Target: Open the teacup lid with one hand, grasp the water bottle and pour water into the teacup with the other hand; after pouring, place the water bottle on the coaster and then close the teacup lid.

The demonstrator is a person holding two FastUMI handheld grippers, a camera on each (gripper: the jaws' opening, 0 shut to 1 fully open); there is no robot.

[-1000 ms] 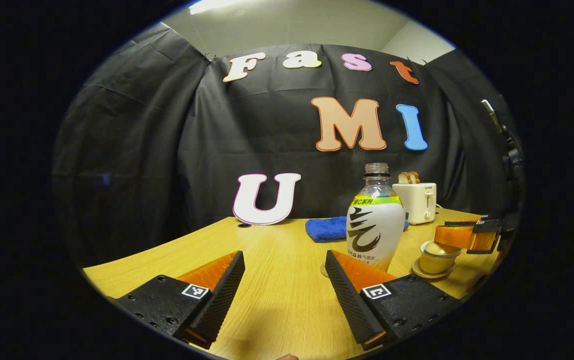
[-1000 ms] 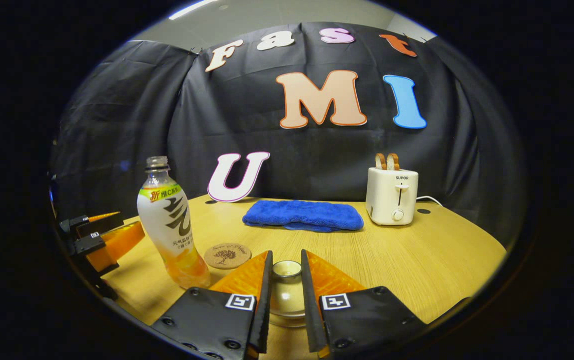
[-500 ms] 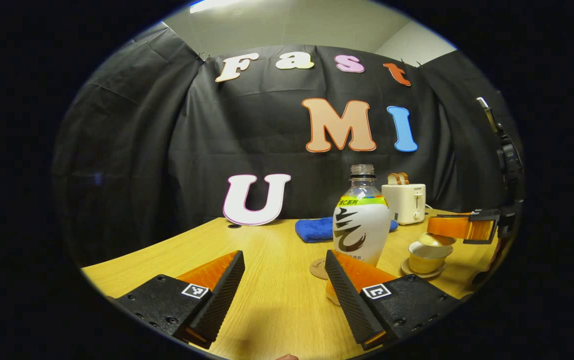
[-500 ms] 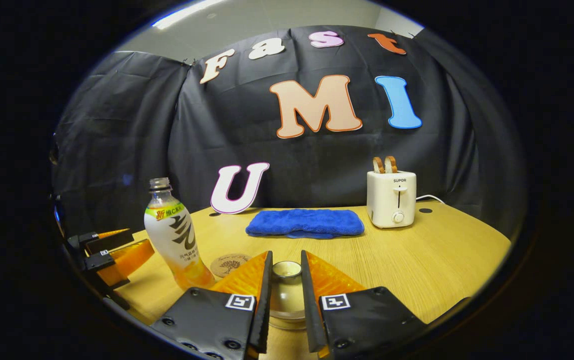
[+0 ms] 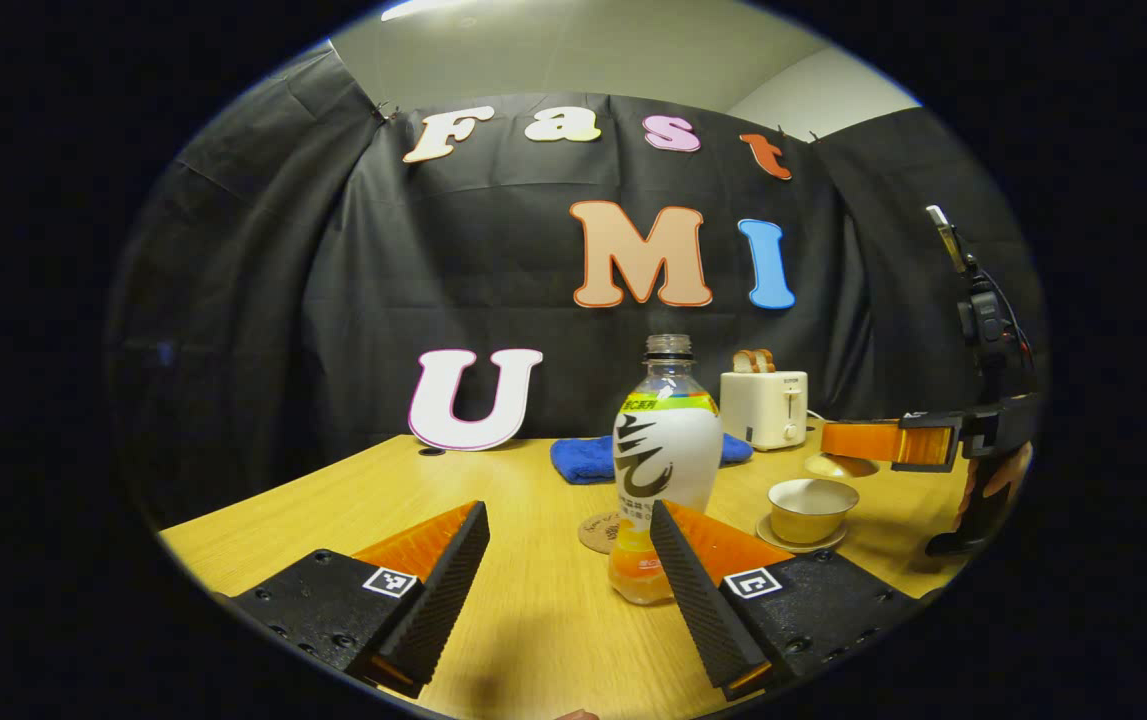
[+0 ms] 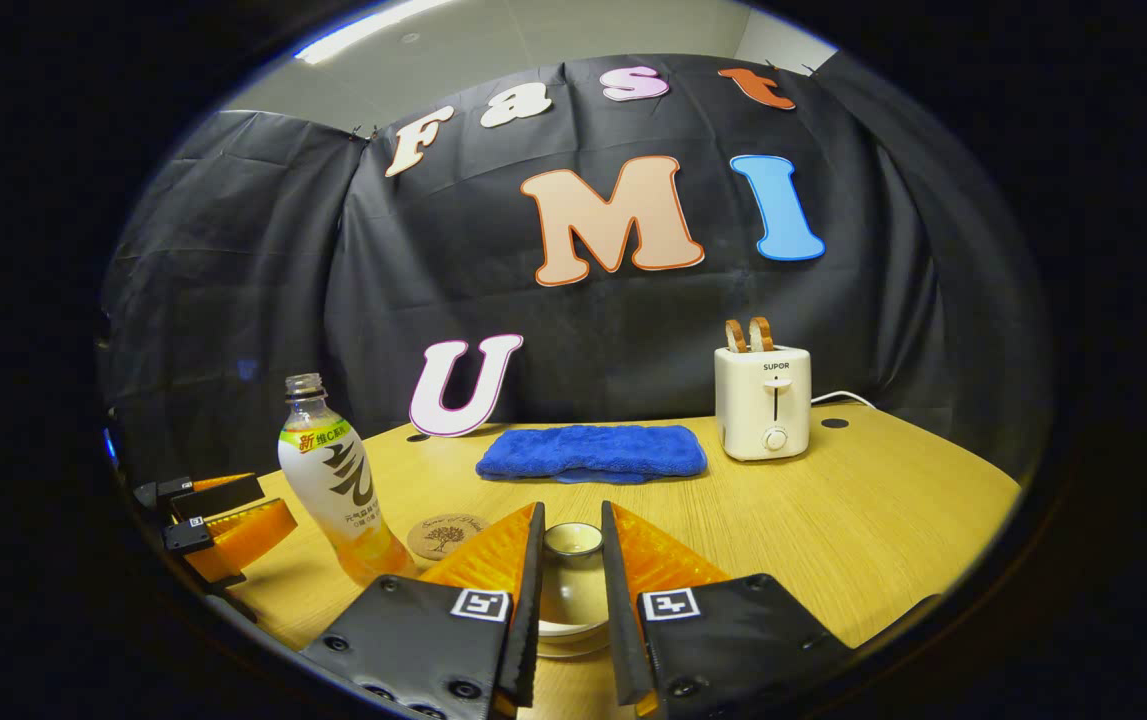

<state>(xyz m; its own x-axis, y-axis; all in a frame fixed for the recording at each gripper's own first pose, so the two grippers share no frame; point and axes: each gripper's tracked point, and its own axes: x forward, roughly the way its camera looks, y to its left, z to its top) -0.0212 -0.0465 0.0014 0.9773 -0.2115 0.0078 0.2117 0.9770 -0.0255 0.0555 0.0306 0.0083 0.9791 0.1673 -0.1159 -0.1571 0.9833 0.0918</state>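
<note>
A capless bottle (image 5: 666, 470) with a white label and some orange liquid stands on the wooden table (image 5: 533, 620), just ahead of my open left gripper (image 5: 568, 515) and toward its right finger. Behind the bottle lies a round cork coaster (image 5: 601, 530). To the right, the uncovered teacup (image 5: 813, 508) sits on its saucer. My right gripper (image 5: 833, 442) holds the lid (image 5: 838, 465) above and behind the cup. In the right gripper view its fingers are shut on the lid's knob (image 6: 573, 540), with the bottle (image 6: 333, 490), the coaster (image 6: 446, 535) and the left gripper (image 6: 273, 502) off to the left.
A folded blue towel (image 6: 593, 452) lies at the back middle of the table. A white toaster (image 6: 763, 400) with toast in it stands at the back right, its cord trailing right. Black cloth walls the booth behind.
The right gripper has lifted the lid off the teacup, which now stands uncovered. In the left gripper view the bottle has slid from the right toward the middle, nearer the gap between the fingers.
</note>
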